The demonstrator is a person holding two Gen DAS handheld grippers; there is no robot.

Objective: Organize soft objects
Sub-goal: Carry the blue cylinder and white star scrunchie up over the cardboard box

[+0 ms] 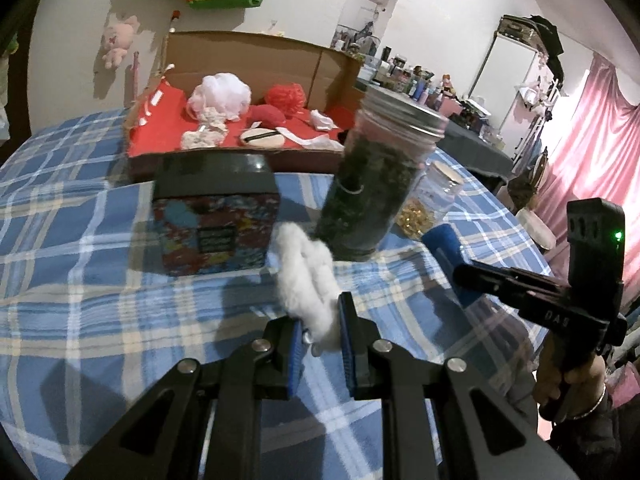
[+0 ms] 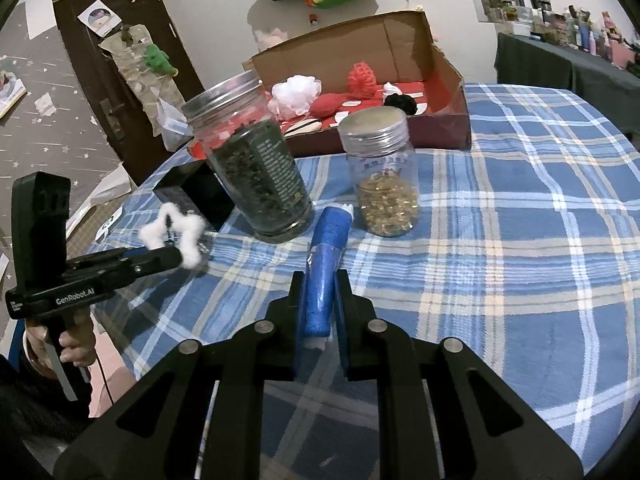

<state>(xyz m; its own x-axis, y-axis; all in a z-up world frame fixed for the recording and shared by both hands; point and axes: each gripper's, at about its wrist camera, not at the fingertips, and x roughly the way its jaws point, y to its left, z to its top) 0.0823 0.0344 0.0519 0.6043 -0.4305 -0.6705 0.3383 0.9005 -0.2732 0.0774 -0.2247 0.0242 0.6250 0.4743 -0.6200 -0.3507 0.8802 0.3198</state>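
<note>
My left gripper [image 1: 320,314] is shut on a white fluffy loop [image 1: 304,272], held just above the blue plaid tablecloth [image 1: 80,300]. From the right wrist view the same loop [image 2: 176,226] sticks up from the left gripper [image 2: 176,256] at the table's left edge. My right gripper [image 2: 320,280] is shut on a blue glittery roll [image 2: 326,264] that points toward the jars. In the left wrist view that roll [image 1: 442,246] shows at the right, in the right gripper [image 1: 460,274]. Behind stands an open cardboard box [image 1: 256,56] lined in red, holding white and red poufs and other soft pieces.
A tall jar of dark green stuff [image 1: 372,188] and a smaller jar of gold beads [image 2: 384,184] stand mid-table. A colourful box with a black lid [image 1: 216,224] sits left of the tall jar. A door and cluttered shelves lie beyond the table.
</note>
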